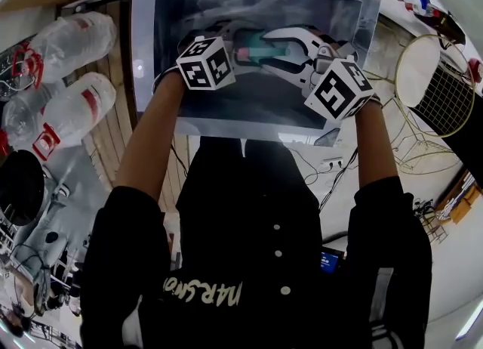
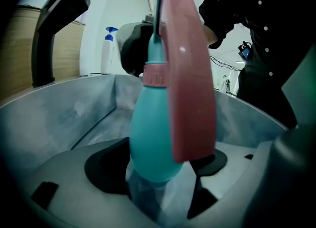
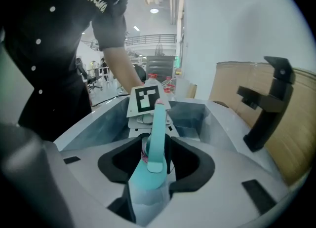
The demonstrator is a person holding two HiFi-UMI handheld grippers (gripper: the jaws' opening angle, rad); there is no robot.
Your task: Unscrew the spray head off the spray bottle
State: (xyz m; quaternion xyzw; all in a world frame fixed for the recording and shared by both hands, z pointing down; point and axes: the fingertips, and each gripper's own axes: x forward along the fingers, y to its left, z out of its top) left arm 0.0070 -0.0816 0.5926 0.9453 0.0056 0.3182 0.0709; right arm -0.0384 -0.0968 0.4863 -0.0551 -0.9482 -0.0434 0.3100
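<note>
Left gripper [image 2: 160, 192] is clamped on the rounded base of the spray bottle [image 2: 150, 138]. The bottle is held roughly level above the steel sink [image 1: 249, 106], not resting in it. Its body is smooth, teal and egg-shaped, probably slippery under the pads. A pink ribbed collar [image 2: 155, 76] looks seated on the neck with no gap visible, so the spray head [image 2: 190, 74], with its long pink trigger, is not off yet. At the far end, the right gripper [image 3: 148, 185] has its jaws closed round the head, pads apparently touching, perhaps lightly. Judged step: mid-unscrew, between twists. The next move likely needs a firm right grip, a steady left, then a roll about the bottle's long axis.
</note>
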